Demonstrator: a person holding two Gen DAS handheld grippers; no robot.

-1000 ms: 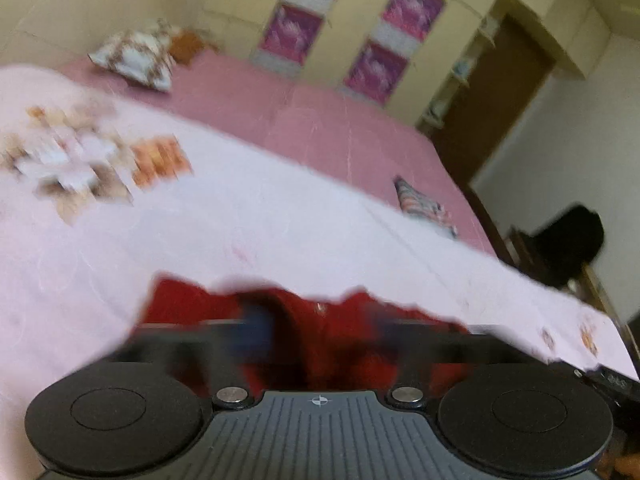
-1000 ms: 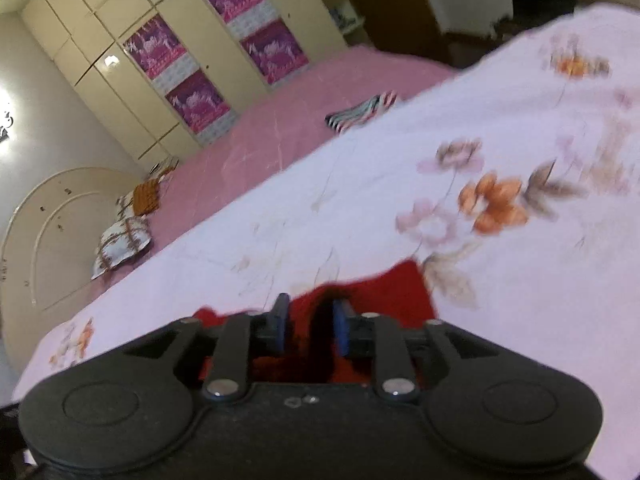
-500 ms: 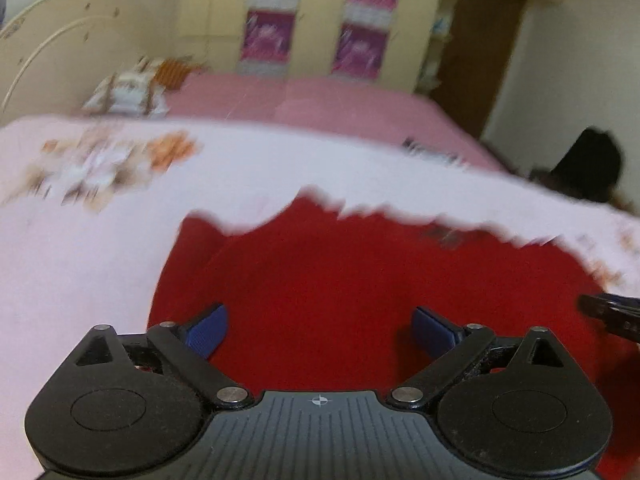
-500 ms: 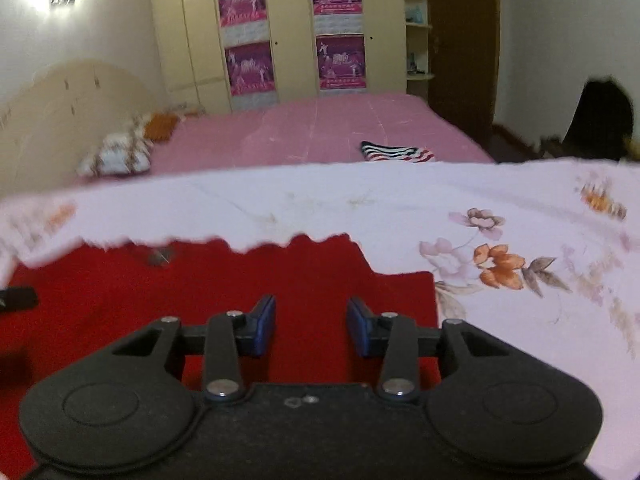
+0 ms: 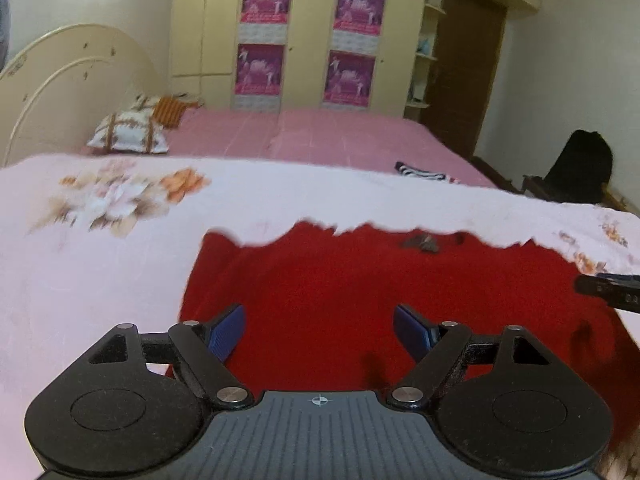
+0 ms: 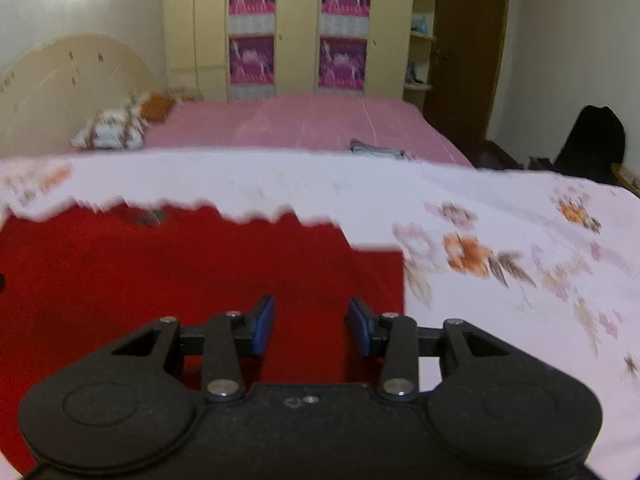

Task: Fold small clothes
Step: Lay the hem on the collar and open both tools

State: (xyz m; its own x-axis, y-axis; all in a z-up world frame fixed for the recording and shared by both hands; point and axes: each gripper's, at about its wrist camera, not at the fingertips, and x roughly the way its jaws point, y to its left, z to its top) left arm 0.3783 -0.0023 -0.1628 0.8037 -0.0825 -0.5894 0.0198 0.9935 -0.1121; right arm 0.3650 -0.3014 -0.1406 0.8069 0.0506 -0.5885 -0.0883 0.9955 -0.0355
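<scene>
though flat, red garment (image 5: 380, 292) (soft knit)

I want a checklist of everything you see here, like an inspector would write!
Surface: floral bedsheet, white with orange flowers, spread over the pink bed.
Job's things: red garment lies spread flat on the sheet.
Clutter: striped cloth on the pink bed; patterned pillow by the headboard.
Grippers: left gripper open, above the garment; right gripper open, holding nothing.
Cables: nothing seen.
Surroundings: wardrobe with purple posters, brown door, black bag at right.
</scene>
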